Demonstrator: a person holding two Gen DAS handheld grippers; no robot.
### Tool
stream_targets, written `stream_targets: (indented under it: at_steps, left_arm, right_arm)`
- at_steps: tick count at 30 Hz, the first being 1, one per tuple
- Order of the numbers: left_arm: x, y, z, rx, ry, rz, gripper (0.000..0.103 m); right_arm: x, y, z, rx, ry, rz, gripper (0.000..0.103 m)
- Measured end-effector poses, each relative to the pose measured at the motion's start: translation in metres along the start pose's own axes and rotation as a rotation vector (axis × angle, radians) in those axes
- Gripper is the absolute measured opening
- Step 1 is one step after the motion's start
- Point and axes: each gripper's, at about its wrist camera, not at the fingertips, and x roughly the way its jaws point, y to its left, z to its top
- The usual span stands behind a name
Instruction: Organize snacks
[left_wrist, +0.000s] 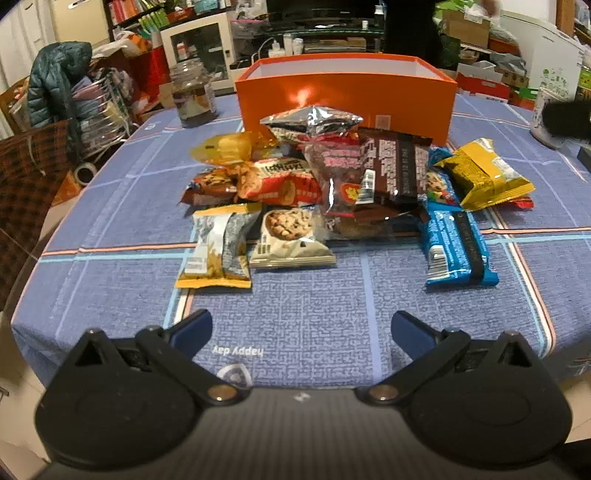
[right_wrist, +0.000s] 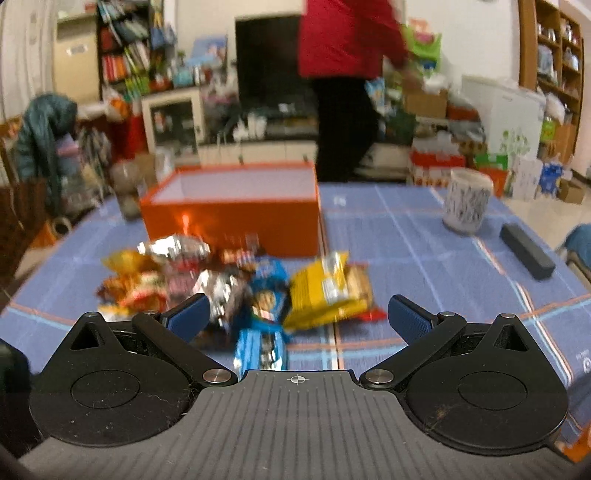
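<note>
left gripper (left_wrist: 301, 334): I'm hovering it, fingers spread, empty.
right gripper (right_wrist: 297, 314): I'm hovering it too, spread, empty.
snack pile (left_wrist: 332, 192): mid-bench, 12 o'clock.
orange box (left_wrist: 345, 96): behind pile, open.
plan: I'm picking edge packs first, blue pack (left_wrist: 456, 247) at 1 o'clock.

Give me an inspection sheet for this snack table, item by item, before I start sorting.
Surface: round table under a blue grid tablecloth, bare along the near edge.
Job's things: loose pile of snack packets at the centre; blue packet and yellow packet on its right side; orange box behind the pile, open, nothing seen inside.
Clutter: glass jar left of the box; patterned cup and dark bar to the right.
Grippers: left claw and right claw both open, holding nothing, short of the pile.
Cables: nothing seen.
Surroundings: crowded shelves; a person standing beyond the table.
</note>
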Motion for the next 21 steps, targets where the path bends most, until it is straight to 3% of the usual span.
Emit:
stream_targets:
  at_steps: [5, 8, 13, 21]
  left_arm:
    - [-0.012, 0.012, 0.004, 0.008, -0.060, -0.027, 0.102]
    - [-0.016, 0.028, 0.009, -0.019, -0.064, -0.024, 0.102]
    - [-0.021, 0.062, 0.026, -0.094, -0.087, 0.008, 0.102]
    - [-0.018, 0.117, 0.058, -0.197, -0.154, 0.017, 0.103]
  right_arm:
    - [-0.029, -0.019, 0.005, -0.021, -0.211, 0.036, 0.096]
    - [-0.034, -0.035, 0.003, -0.064, -0.270, 0.056, 0.096]
    - [-0.020, -0.052, -0.004, -0.083, -0.180, 0.030, 0.096]
    - [0.001, -0.037, -0.022, -0.116, -0.154, 0.056, 0.095]
